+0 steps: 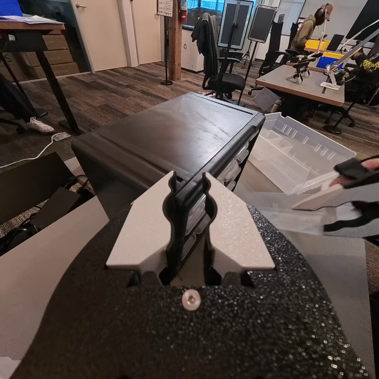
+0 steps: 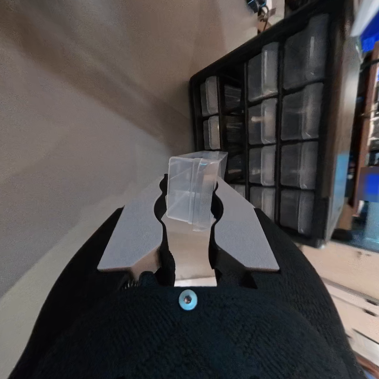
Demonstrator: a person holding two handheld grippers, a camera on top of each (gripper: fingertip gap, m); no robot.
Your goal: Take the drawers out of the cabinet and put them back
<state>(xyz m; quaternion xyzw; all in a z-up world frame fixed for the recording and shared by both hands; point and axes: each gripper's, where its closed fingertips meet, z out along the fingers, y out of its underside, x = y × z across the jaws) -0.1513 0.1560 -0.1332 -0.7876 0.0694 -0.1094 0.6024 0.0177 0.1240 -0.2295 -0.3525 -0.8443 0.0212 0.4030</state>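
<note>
A black cabinet [image 1: 184,131] stands on the pale table [image 1: 51,256], and its clear drawers [image 1: 231,170] face right. My left gripper [image 1: 189,176] is closed over the cabinet's top front edge, one finger on each side of the rim. My right gripper [image 2: 190,180] is shut on a small clear drawer [image 2: 190,190] and holds it in the air left of the cabinet front [image 2: 287,123]. That front holds several clear drawers, and one column [image 2: 232,123] has dark empty slots. The right gripper [image 1: 328,196] also shows blurred in the left wrist view.
A large clear divided tray [image 1: 303,143] lies on the table beyond the cabinet front. Black boxes and cables [image 1: 41,194] sit left of the cabinet. Office chairs [image 1: 223,67], desks [image 1: 303,86] and a seated person [image 1: 305,28] are farther back.
</note>
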